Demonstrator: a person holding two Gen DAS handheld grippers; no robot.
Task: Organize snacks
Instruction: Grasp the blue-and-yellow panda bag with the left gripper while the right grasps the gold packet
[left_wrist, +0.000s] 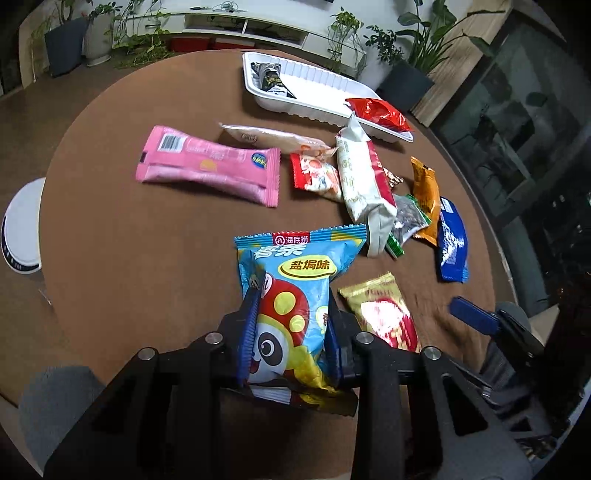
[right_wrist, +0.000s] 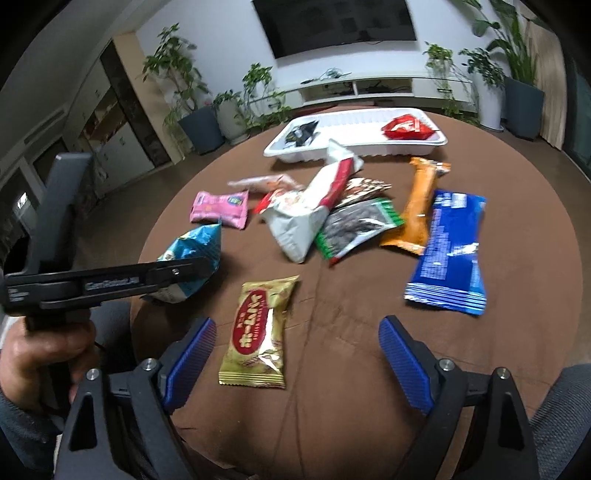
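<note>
My left gripper (left_wrist: 291, 306) is shut on a light blue snack bag (left_wrist: 295, 273) with a cartoon mushroom, held over the brown round table (left_wrist: 147, 258). In the right wrist view the same bag (right_wrist: 195, 243) sticks out of that gripper at the left. My right gripper (right_wrist: 299, 325) stands open above a gold packet (right_wrist: 258, 332), its pads apart from it. A white tray (left_wrist: 317, 77) at the far side holds a black packet (left_wrist: 271, 79) and a red packet (left_wrist: 380, 112).
Loose snacks lie mid-table: a pink pack (left_wrist: 210, 166), a white-and-red bag (left_wrist: 360, 177), an orange packet (left_wrist: 426, 199), a dark blue pack (left_wrist: 452, 240), a green-edged seed packet (right_wrist: 354, 229). A white round object (left_wrist: 22, 229) sits off the table's left edge. Potted plants (right_wrist: 192, 92) stand behind.
</note>
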